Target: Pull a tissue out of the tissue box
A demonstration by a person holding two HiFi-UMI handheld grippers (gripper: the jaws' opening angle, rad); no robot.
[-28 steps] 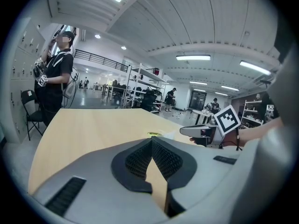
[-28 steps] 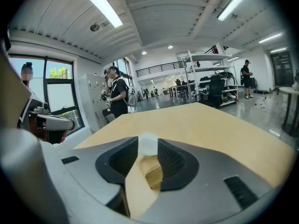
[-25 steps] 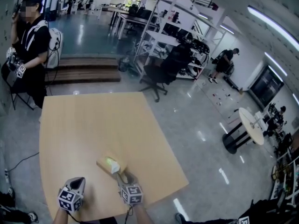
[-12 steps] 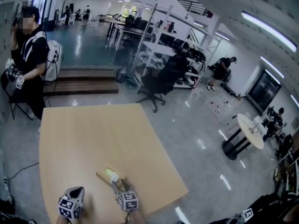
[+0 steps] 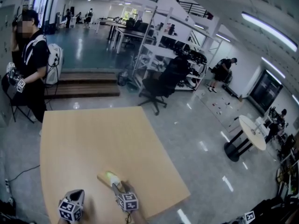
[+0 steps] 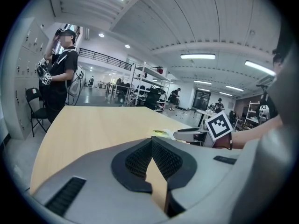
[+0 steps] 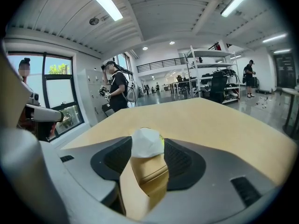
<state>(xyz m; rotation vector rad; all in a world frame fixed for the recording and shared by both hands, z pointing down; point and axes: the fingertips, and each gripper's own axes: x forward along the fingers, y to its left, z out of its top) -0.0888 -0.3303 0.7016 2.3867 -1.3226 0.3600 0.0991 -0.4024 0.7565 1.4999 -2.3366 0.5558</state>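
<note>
Widened just now: my right tongs [image 7: 147, 158], released, straddling tissue [image 7: 147, 143]; left tongs [image 6: 152, 146] clenched, empty. Pull from tissue box [image 5: 107, 177] outstanding.

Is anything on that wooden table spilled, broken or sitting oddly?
Nothing stands out. The tissue box looks intact near the front edge of the table, turned a little askew to it. A white tissue pokes up crumpled from its top, as tissues do. Nothing looks spilled.

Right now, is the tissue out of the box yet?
Not out: a white tuft of tissue pokes up from the tissue box top.
</note>
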